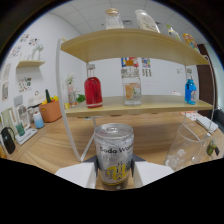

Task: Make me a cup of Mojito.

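Gripper view: the gripper [114, 176] looks clamped onto the soda can [114, 154], one white finger pressing each side, can upright between them. So this seems to be the soda step of the mojito. Just ahead and off to the right sits a clear glass [186, 145], which is probably where the soda goes. Next move likely needs a careful carry over and a slow tilt. Beyond them, the shelf [140, 104] holds a red bottle [93, 91].
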